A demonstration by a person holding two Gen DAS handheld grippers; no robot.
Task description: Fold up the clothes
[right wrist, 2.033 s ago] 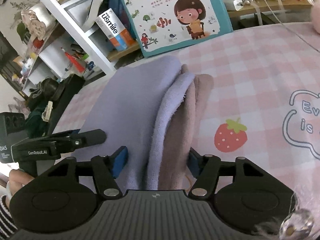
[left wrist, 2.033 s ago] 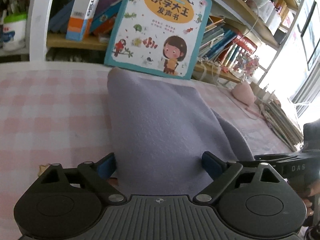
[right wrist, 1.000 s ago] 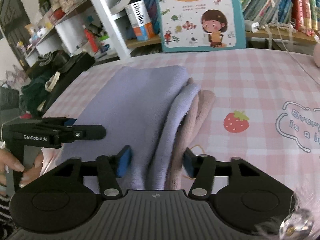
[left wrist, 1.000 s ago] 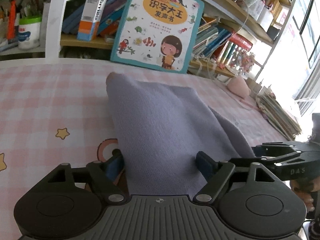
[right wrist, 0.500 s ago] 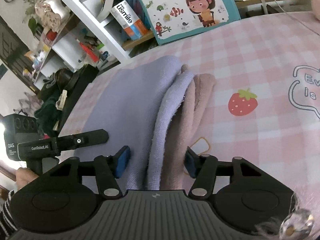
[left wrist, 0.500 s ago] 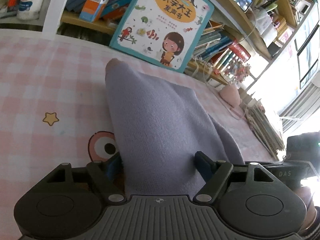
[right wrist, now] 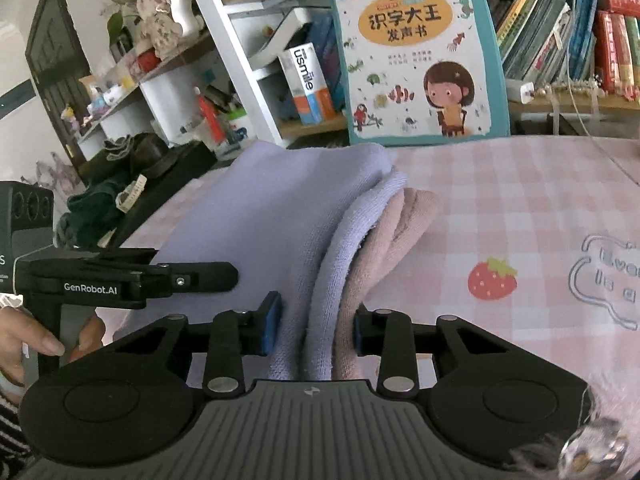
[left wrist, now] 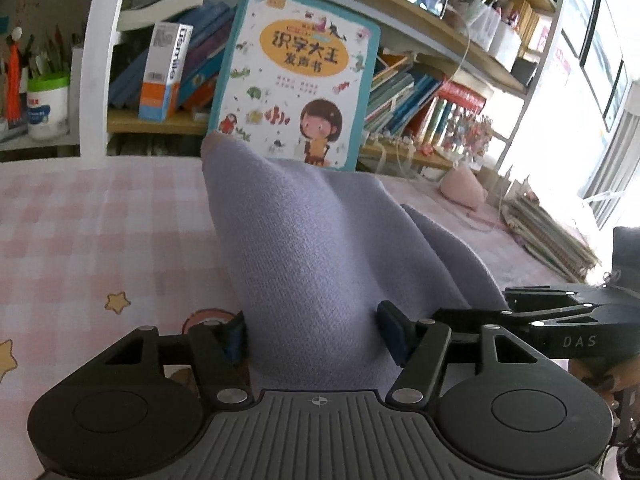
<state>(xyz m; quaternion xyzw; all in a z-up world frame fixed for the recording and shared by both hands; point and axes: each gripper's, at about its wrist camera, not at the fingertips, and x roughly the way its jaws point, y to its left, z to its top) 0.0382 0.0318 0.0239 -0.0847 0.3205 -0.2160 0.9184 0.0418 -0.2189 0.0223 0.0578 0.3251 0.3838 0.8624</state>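
"GenRobot.AI" on the left hand-held gripper, "usmile" on a box

Two grippers, one folded lilac-and-pink garment, one picture book

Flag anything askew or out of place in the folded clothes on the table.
The folded stack's right edge is uneven: the lavender garment on top does not cover the layers below, so a lavender terry fold and the pink garment stick out past it in steps. Nothing looks spilled or damaged on the checked tablecloth.
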